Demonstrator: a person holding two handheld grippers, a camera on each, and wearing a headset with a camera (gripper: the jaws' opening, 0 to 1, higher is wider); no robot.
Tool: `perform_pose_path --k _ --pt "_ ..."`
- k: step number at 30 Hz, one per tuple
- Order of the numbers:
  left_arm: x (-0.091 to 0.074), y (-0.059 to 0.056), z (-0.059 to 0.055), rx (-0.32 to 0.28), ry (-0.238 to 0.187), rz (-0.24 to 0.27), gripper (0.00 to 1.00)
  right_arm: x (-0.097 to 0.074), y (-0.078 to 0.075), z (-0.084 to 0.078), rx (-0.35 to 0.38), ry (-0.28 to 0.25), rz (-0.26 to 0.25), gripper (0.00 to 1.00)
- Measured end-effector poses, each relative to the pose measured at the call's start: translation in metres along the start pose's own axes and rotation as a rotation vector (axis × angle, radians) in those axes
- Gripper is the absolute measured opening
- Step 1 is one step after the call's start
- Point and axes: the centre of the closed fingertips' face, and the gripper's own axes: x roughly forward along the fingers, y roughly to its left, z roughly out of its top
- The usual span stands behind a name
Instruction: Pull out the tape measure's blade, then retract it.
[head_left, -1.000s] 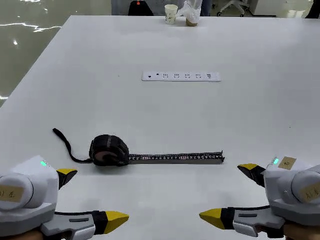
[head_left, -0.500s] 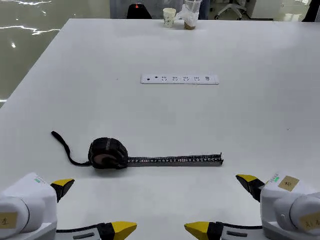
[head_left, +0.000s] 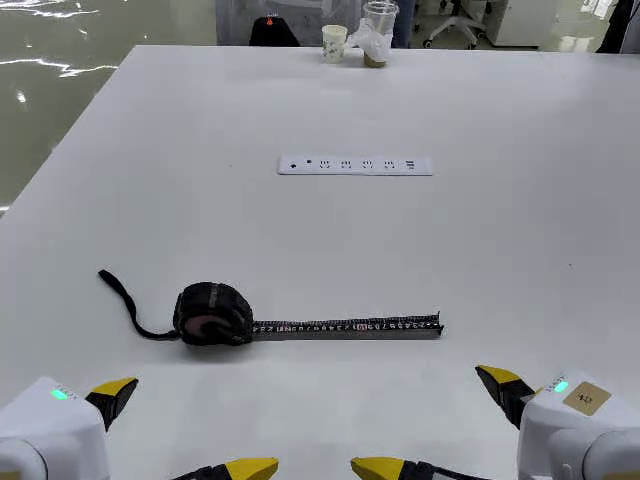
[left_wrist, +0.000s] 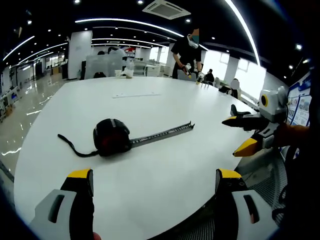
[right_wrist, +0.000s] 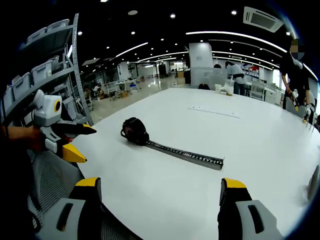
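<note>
Tape measure (head_left: 212, 314) blade (head_left: 345, 326) extended; paper cup (head_left: 334, 42) far edge.

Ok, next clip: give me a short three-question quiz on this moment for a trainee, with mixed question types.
1. True or false: the blade of the tape measure lies extended on the table.
2. Multiple choice: the left gripper and right gripper are A) both shut on the tape measure, B) both open with empty jaws, apart from it, C) one open, one shut on the blade.
3. Fill in: the white thing lying beyond the tape measure, farther up the table, is a ____.
Key: 1 true; 2 B; 3 power strip.
</note>
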Motion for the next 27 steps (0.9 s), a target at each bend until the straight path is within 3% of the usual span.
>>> perform_pose_path --k 13,27 --pt "-0.0069 -0.0004 0.0006 -0.008 -0.007 0.023 0.99 -0.0052 0.0033 0.0020 0.051 -0.020 -0.032 0.99" --pt "-0.0083 -0.0006 0.0014 -0.019 -0.013 0.029 0.99 -0.0061 0.0043 0.0031 0.058 -0.023 -0.043 0.99"
